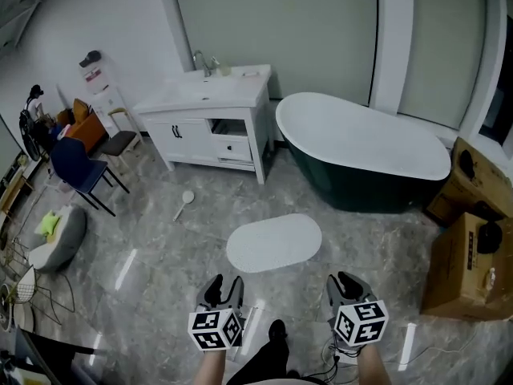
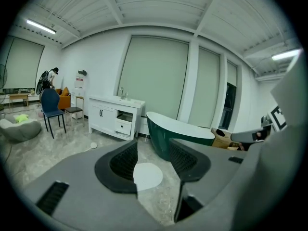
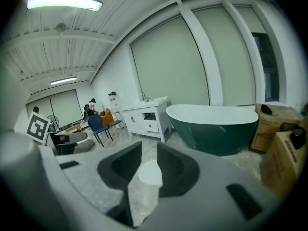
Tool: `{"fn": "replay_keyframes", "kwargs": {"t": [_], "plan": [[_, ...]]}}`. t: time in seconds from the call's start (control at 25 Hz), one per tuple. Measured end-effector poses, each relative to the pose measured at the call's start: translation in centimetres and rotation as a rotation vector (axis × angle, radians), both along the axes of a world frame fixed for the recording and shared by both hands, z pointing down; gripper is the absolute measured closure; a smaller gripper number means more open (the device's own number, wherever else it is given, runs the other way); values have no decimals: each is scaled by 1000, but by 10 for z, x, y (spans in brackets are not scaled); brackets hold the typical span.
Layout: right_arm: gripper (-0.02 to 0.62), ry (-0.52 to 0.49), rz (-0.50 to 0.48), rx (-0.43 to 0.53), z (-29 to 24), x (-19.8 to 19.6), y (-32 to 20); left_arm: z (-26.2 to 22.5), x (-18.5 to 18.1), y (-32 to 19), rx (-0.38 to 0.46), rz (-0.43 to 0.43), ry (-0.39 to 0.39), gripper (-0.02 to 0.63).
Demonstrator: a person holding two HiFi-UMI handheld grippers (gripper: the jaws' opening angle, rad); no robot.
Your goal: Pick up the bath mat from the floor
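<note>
One bath mat (image 1: pixel 274 243) on floor (image 1: pixel 152 251); bathtub (image 1: pixel 365 147) & vanity (image 1: pixel 210 119) behind it.

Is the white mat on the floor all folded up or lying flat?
Lying flat. The bath mat shows its whole oval shape on the floor, with no folds or lifted edges visible.

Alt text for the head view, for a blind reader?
A white oval bath mat lies flat on the grey floor, just ahead of the left tool and right tool, both open and empty. Behind it stand a green bathtub and a white vanity.
</note>
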State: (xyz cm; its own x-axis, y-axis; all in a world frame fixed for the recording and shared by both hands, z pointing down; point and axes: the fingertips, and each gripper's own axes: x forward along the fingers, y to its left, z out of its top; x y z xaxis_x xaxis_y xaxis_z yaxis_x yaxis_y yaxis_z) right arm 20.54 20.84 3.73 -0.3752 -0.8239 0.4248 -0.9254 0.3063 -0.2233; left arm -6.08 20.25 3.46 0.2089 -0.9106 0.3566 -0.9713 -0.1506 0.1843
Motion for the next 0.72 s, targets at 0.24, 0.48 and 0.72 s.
{"fn": "replay_keyframes", "kwargs": {"t": [0.24,0.48,0.72], "plan": [[496,9,21,-19,1,-20,-79,4,-28,-76,-15,-4,2,400],[497,28,34,-22,2,-33,-130,12,-44,-127,-24,5,12,400],[497,56,-23,-55,14,-51,-172,35,-59,-163,-62,-32,24,396]]}}
